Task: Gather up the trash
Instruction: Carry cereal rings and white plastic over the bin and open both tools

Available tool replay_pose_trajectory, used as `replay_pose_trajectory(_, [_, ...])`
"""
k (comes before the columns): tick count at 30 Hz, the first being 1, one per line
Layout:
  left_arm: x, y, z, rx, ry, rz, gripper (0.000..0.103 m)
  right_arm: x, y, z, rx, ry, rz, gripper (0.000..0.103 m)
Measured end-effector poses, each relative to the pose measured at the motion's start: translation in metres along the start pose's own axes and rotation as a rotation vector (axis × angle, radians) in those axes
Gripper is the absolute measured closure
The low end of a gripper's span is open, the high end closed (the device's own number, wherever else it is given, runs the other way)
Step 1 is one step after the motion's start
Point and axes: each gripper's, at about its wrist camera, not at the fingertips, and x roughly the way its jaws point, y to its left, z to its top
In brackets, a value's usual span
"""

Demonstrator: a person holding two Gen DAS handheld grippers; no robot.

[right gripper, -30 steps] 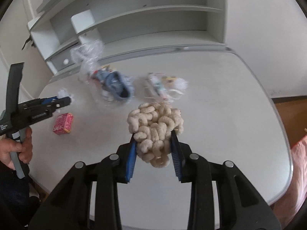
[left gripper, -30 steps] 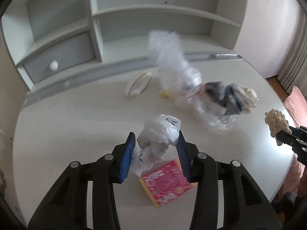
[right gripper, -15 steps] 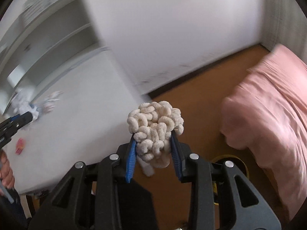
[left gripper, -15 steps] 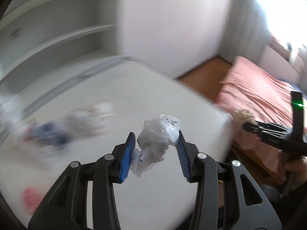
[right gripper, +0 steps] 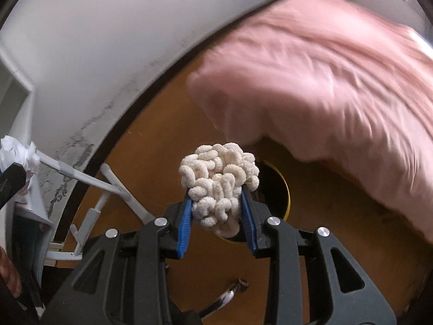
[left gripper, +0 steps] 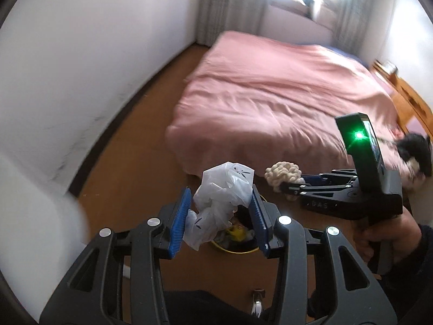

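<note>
My left gripper (left gripper: pixel 220 189) is shut on a crumpled white plastic bag (left gripper: pixel 224 189) and hangs over a yellow-rimmed trash bin (left gripper: pixel 230 249) on the wooden floor. Scraps lie inside the bin. To its right, my right gripper (left gripper: pixel 288 182) is shut on a cream clump of puffy curls (left gripper: pixel 282 173). In the right wrist view that clump (right gripper: pixel 219 173) fills the right gripper (right gripper: pixel 216 192), with the bin's rim (right gripper: pixel 288 197) just behind and below it. The white bag (right gripper: pixel 16 157) shows at the far left edge.
A bed with a pink cover (left gripper: pixel 270 86) stands close behind the bin. A white wall (left gripper: pixel 81 54) runs along the left. White frame legs (right gripper: pixel 108 184) stand on the floor at left. A person's hand (left gripper: pixel 379 235) grips the right gripper's handle.
Both grippers have swung away from the white table and shelves and tipped down toward the floor by the bed. The bin has come into view beneath them. Each still holds its piece.
</note>
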Motion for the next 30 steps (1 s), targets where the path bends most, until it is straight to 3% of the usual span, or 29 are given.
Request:
replay_pose_trajectory(6, [0.084,-0.022,-0.002,0.032,0.116,-0.049,0.061,0.039,-0.034,-0.015,0.059,0.092,-0.022,0.070])
replay_pose_trajectory(11, [0.122,-0.027,-0.008,0.008,0.178,-0.066,0.061,0.055,-0.047,-0.017,0.082,0.114,-0.022,0.069])
replay_pose_trajectory(15, [0.129,-0.026,-0.016,0.002,0.203,-0.070,0.061,0.056,-0.047,-0.015,0.094,0.109,-0.011,0.067])
replay_pose_trajectory(19, [0.133,-0.024,-0.019,-0.003,0.220,-0.077,0.061,0.055,-0.047,-0.011,0.106,0.088,0.003,0.053])
replay_pose_trajectory(23, [0.142,-0.025,-0.019,-0.005,0.233,-0.079,0.061,0.048,-0.049,-0.008,0.120,0.057,0.009,0.045])
replay_pose_trajectory(30, [0.156,-0.040,-0.015,0.023,0.245,-0.103,0.061,0.034,-0.060,-0.003,0.172,0.000,0.005,0.040])
